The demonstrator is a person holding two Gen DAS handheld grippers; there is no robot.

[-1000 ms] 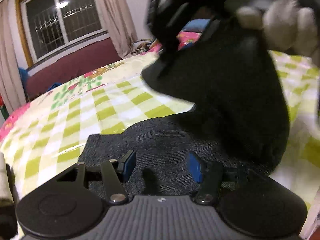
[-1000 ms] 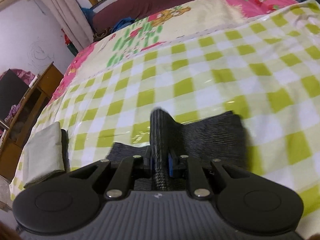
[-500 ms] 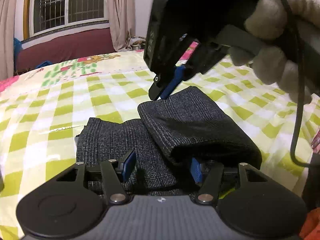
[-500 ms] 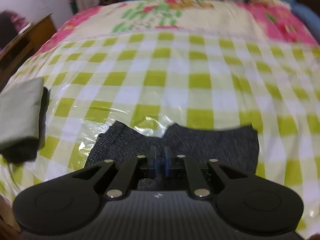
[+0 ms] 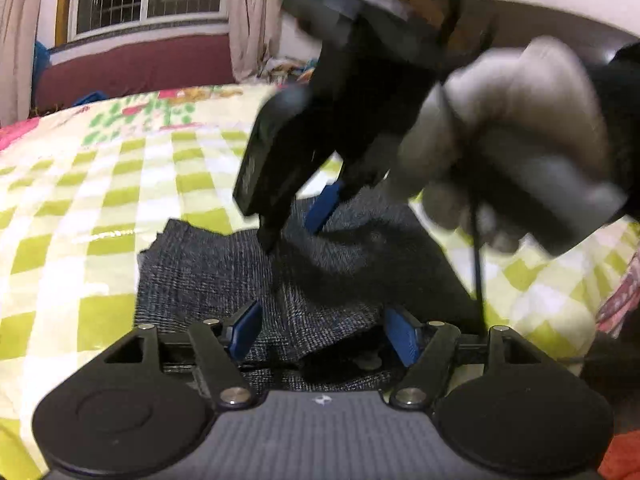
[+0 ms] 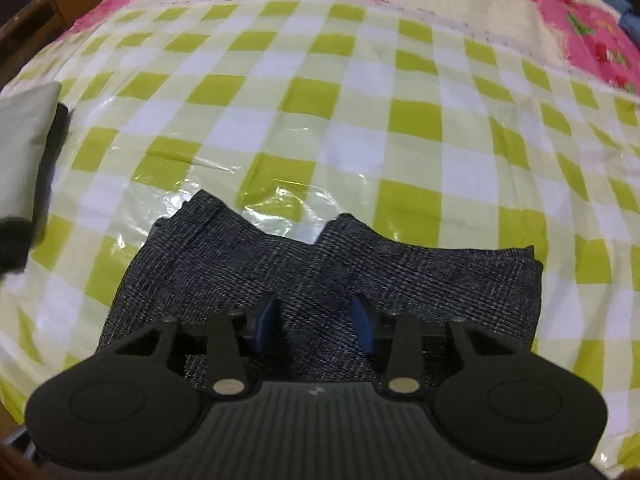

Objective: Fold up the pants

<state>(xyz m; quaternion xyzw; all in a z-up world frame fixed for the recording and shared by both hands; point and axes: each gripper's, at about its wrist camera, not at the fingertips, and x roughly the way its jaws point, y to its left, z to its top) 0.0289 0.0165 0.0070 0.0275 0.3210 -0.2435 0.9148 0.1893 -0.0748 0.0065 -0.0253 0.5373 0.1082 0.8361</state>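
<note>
The dark grey checked pants lie folded on the green-and-white checked bed cover, also in the left wrist view. My left gripper is open, its blue pads either side of the near edge of the pants. My right gripper is open just above the folded pants, holding nothing. In the left wrist view the right gripper, held by a gloved hand, is over the far part of the pants, blurred.
The checked plastic cover spreads over the bed. A folded grey-green garment lies at the left edge. A wooden cabinet stands far left. A window and maroon headboard are behind.
My right gripper opened and let go of the pants fold, which now lies flat on the stack. It dropped lower over the pants. My left gripper stayed open near the edge.
</note>
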